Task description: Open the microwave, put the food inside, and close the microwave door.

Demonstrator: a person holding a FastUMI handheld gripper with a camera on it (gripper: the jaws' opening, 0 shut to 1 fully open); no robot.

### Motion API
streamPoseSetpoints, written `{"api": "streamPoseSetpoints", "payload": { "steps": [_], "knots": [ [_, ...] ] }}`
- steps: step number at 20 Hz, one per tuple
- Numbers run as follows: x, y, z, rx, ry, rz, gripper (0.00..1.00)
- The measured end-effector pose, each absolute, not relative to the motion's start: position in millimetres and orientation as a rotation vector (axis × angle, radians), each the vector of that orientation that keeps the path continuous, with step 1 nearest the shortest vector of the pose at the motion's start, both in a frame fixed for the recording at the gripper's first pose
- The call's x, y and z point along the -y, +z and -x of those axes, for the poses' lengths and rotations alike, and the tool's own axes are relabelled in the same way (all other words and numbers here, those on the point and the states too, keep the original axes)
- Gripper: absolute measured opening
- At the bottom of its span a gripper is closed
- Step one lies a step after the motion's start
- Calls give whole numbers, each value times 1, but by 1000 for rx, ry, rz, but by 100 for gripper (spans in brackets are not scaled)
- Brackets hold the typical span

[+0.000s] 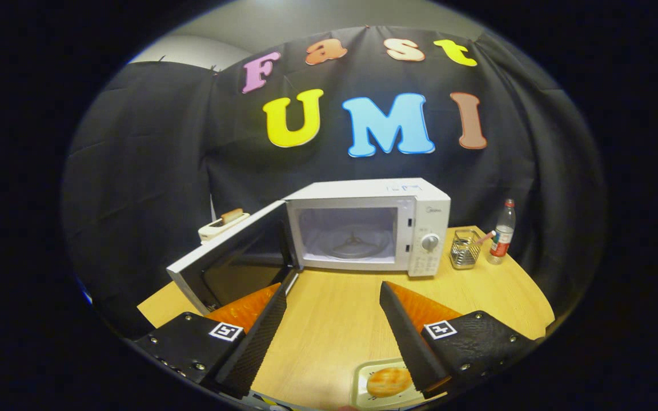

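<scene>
Here, the gripper view showed one microwave [370,227] on the wooden surface [334,319], its long axis crosswise, its cavity facing the fingers [397,319], its door [232,260] swung open leftward. One round piece of food [389,382] lay on one tray [360,383] between the spread, empty fingers. One wire basket [465,249] and one bottle [502,232] stood right of the microwave.

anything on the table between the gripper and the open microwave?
No. In the gripper view, only bare wooden table lies between the open gripper and the white microwave.
</scene>
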State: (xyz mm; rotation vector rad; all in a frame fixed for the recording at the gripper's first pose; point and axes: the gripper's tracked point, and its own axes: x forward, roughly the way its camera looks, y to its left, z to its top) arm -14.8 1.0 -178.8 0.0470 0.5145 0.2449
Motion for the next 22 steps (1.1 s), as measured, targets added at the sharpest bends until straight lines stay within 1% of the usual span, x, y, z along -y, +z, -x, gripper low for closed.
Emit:
{"api": "streamPoseSetpoints", "payload": {
  "steps": [7,16,22],
  "knots": [
    [50,-247,36,-714,142,-54,100],
    [69,-317,67,-938,123,-11,100],
    [73,-346,90,-1037,129,47,100]
  ]
}}
